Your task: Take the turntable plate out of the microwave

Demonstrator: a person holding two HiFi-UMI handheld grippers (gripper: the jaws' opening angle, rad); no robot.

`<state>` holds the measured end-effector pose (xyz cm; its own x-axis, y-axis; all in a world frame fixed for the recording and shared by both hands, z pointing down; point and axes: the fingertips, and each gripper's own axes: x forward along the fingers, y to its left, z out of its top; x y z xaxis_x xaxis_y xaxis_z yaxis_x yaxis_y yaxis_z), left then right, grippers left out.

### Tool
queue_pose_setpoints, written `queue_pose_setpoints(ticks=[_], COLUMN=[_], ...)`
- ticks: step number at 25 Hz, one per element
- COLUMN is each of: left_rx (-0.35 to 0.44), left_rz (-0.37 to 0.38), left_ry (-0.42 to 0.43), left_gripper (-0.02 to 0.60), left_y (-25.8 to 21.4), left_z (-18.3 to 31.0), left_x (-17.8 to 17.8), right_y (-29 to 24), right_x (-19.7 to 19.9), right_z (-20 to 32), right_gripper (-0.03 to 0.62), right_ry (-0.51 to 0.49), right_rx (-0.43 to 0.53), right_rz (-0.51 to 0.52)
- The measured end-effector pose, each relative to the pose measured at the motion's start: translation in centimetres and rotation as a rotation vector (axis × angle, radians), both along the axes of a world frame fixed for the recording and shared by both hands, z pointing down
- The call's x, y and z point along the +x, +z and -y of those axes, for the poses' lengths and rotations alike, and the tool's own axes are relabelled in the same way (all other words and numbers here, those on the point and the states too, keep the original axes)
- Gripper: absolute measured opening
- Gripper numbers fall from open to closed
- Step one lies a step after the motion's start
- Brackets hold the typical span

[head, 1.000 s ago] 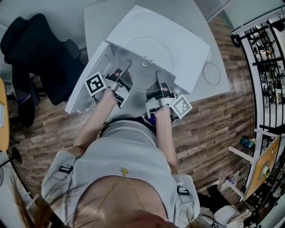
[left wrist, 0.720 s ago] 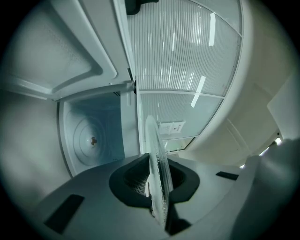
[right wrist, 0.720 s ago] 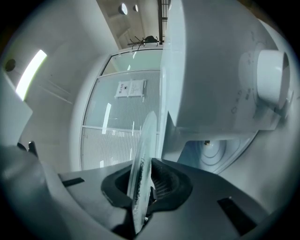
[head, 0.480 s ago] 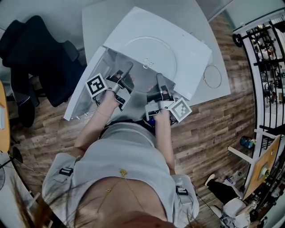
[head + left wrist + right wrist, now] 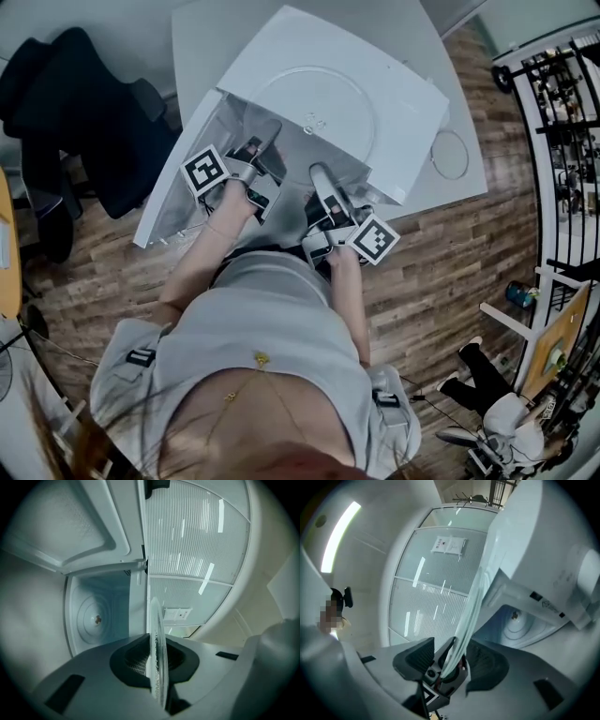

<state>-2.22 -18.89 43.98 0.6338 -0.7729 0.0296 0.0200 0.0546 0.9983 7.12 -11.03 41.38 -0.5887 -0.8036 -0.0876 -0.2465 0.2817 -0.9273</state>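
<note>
The clear glass turntable plate (image 5: 314, 105) is out of the white microwave (image 5: 394, 66), held level in front of its open cavity (image 5: 97, 618). My left gripper (image 5: 265, 139) is shut on the plate's near left rim; in the left gripper view the plate (image 5: 157, 634) stands edge-on, pinched in the left gripper (image 5: 157, 660). My right gripper (image 5: 319, 176) has just been opening its jaws. In the right gripper view the plate's rim (image 5: 473, 602) still lies inside the right gripper (image 5: 452, 656), but both pads stand off the glass.
The microwave door (image 5: 178, 187) hangs open to the left. A thin ring (image 5: 448, 155) lies on the white table (image 5: 206, 37) right of the microwave. A black office chair (image 5: 75, 112) stands at left, a metal rack (image 5: 562, 112) at right. Another person's legs (image 5: 487, 361) show at lower right.
The right gripper's jaws have spread apart off the plate and that gripper has drawn back toward my body. The left gripper keeps its grip and has shifted slightly.
</note>
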Motion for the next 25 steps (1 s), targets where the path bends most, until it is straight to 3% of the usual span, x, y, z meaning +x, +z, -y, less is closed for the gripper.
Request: queue_pose_setpoints(ticks=[4, 7, 11, 20, 25], left_rx=[0.021, 0.116, 0.271, 0.633, 0.875], left_rz=[0.002, 0.034, 0.138, 0.559, 0.920], left_ry=[-0.006, 0.014, 0.073, 0.154, 0.177], left_gripper=[0.044, 0.049, 0.166, 0.318, 0.334], left_y=[0.0, -0.7, -1.8, -3.1, -3.4], left_z=[0.3, 0.4, -0.3, -4.2, -6.9], left_x=[0.0, 0.3, 0.2, -1.9, -2.1], right_y=[0.4, 0.9, 1.4, 1.7, 1.7], right_x=[-1.1, -1.0, -0.7, -0.4, -0.1], right_z=[-0.6, -0.5, -0.5, -0.2, 0.2], right_gripper=[0.129, 0.073, 0.072, 0.069, 0.069], right_ry=[-0.028, -0.029, -0.004, 0.024, 0.023], right_rx=[-0.010, -0.026, -0.040, -0.056, -0.058], right_rz=[0.039, 0.026, 0.060, 0.127, 0.128])
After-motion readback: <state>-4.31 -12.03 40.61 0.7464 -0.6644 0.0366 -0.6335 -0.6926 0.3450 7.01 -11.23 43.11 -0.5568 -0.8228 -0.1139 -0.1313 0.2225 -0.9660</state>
